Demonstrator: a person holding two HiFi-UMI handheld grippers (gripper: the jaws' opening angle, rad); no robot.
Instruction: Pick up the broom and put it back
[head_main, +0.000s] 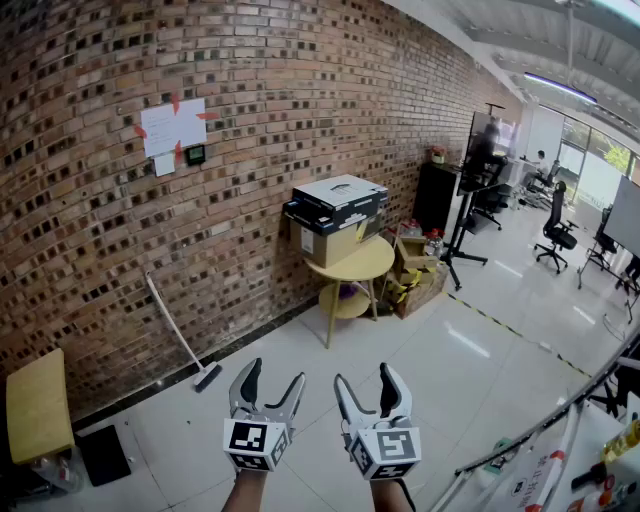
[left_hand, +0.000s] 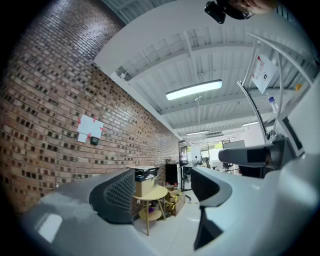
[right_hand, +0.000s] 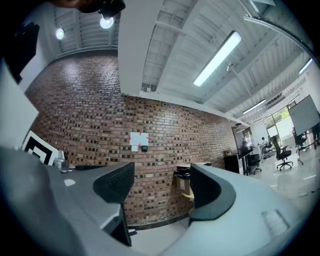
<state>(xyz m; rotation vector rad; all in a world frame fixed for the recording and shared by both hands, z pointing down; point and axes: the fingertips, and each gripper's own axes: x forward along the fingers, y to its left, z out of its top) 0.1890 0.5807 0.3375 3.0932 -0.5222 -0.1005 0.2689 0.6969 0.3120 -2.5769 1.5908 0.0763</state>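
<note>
Against the wall (head_main: 80, 230), broom (head_main: 179, 334) leans untouched. Left claw (head_main: 274, 376) and right claw (head_main: 365, 378) spread, empty. Pickup not begun.

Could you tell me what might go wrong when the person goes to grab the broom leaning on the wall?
The broom only leans on the brick wall, so a nudge from the open left gripper or right gripper might slide its thin handle down. The yellow bench and black mat lie on the floor to its left and could get in the way.
</note>
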